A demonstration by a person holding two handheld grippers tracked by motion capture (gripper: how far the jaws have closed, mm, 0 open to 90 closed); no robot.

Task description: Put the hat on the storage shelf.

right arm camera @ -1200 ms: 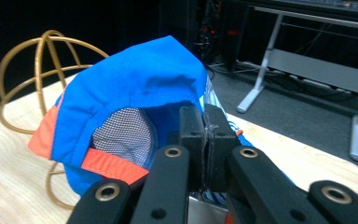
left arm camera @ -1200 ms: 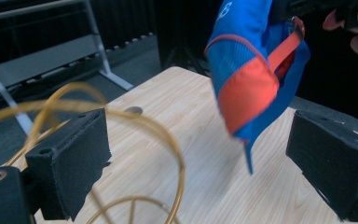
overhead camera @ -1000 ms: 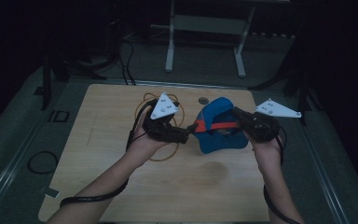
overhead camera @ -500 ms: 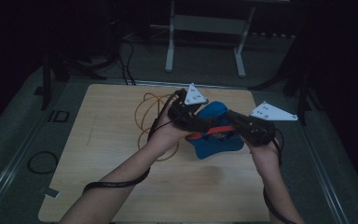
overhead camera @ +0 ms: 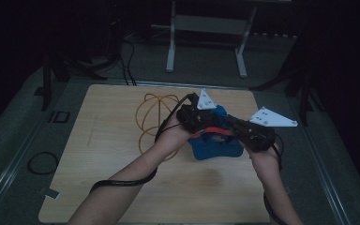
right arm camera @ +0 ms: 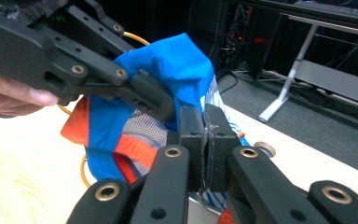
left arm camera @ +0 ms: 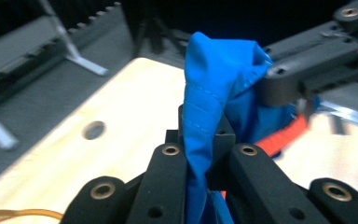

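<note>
So the big pale wooden counter (overhead camera: 112, 187) sits under dim light, smooth plywood-looking top with a small round hole (left arm camera: 93, 130) toward its far edge. On the right half of it, nearer the far edge than the near one, is the crumpled blue fabric bag (overhead camera: 215, 145) with orange trim. From the high view it's just a soft blue lump. The right claw view adds more: a grey mesh panel (right arm camera: 142, 128) and an orange band inside the folds.

Left of the bag there's a thin orange cord (overhead camera: 152, 117) lying in loose loops on the wood, running to the counter's far edge.

Both forearms reach in from the near edge and meet over the bag, each with a grey three-cornered plate on top. The left claw (left arm camera: 208, 151) is clamped tight on a stitched blue hem, fabric bunched up between the black jaws and standing up above them. The right claw (right arm camera: 204, 135) is pinched closed on a thin edge of the same bag, just beside the left one, whose fingers (right arm camera: 14, 93) show wrapped round the handle.
</note>
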